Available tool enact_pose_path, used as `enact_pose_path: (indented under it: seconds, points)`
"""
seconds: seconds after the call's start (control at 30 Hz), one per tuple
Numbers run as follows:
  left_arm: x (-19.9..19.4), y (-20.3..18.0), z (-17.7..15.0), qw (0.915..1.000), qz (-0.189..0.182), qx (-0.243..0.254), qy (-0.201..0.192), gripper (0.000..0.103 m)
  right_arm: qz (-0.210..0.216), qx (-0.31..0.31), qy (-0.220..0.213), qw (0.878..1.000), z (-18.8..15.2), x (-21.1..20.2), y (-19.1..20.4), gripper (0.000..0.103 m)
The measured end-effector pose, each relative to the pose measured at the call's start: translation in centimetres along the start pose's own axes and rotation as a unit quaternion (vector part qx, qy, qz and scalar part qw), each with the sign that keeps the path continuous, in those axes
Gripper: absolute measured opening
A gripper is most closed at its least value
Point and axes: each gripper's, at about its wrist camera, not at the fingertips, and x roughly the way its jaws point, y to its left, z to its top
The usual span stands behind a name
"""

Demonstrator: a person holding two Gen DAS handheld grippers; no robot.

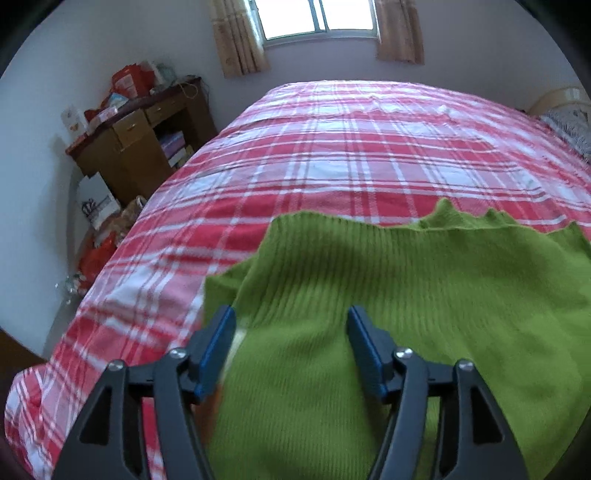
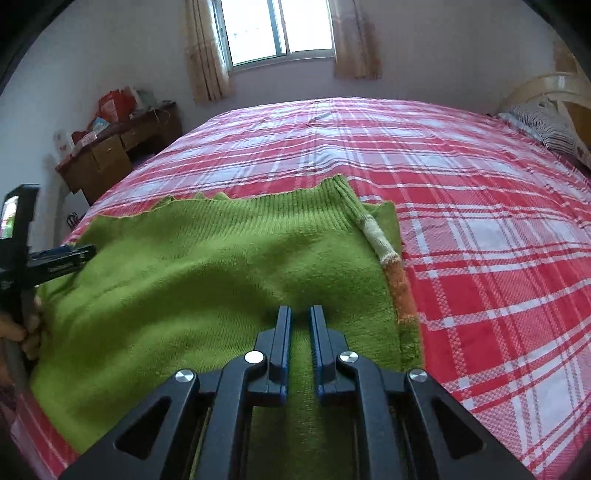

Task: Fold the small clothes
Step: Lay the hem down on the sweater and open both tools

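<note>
- The wooden desk against the wall left of the bed has an open compartment under its top, holding what looks like stacked books or boxes; details are too small to read. Red bags and packets are piled on its top.
- More bags sit on the floor between the desk and the bed's left edge.
- The green sweater lies spread on the near part of the bed, on the red-and-white plaid sheet, far from the window on the far wall.
- The left gripper has its fingers spread wide, with the sweater's knit between and beneath them; the left finger sits at the sweater's left edge. Whether the tips touch the cloth cannot be told.
- The right gripper has its fingers drawn nearly together with a narrow strip of green knit showing between them; whether they actually pinch the cloth is unclear.
- In the right wrist view, the left gripper shows at the sweater's left side, reaching over its edge.
- The sweater is a ribbed knit with a thicker ribbed band along its far edge and a wavy hem beside it.
- A striped part in cream and orange runs along the sweater's right edge.
- A striped pillow lies at the bed's far right, by a pale curved headboard.
- Beige curtains hang on both sides of the window.
</note>
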Motion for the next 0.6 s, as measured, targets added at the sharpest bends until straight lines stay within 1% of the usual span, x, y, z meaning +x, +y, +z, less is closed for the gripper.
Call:
enact_pose_path:
  seconds: [0.1, 0.2, 0.27, 0.37, 0.47, 0.53, 0.6]
  points:
    - [-2.1, 0.3, -1.5, 0.9999, -0.009, -0.006, -0.003, 0.065, 0.008, 0.007, 0.0, 1.0, 0.0, 0.0, -0.4, 0.01]
    - [-4.3, 0.6, -3.1, 0.9999, -0.011, -0.005, -0.007, 0.065, 0.004, 0.004, 0.0, 1.0, -0.1, 0.0, -0.3, 0.01]
    - [-5.2, 0.9, -3.7, 0.9999, -0.006, -0.006, -0.011, 0.066, 0.002, 0.002, 0.0, 1.0, -0.1, 0.0, -0.3, 0.01]
    - [-6.6, 1.4, -4.7, 0.9999, 0.0, -0.01, -0.011, 0.07, -0.002, -0.002, -0.001, 1.0, -0.2, -0.1, -0.1, 0.01]
    - [-8.0, 1.6, -5.9, 0.9997, 0.017, -0.006, -0.013, 0.07, -0.009, -0.008, 0.0, 1.0, -0.1, -0.1, 0.2, 0.01]
    - [-8.9, 1.8, -6.7, 0.9996, 0.021, -0.001, -0.017, 0.075, -0.024, -0.019, 0.002, 1.0, -0.1, -0.1, 0.7, 0.01]
    - [-9.7, 2.7, -7.8, 0.9994, 0.022, -0.013, -0.022, 0.084, -0.049, -0.034, 0.008, 0.998, -0.1, -0.2, 1.5, 0.01]
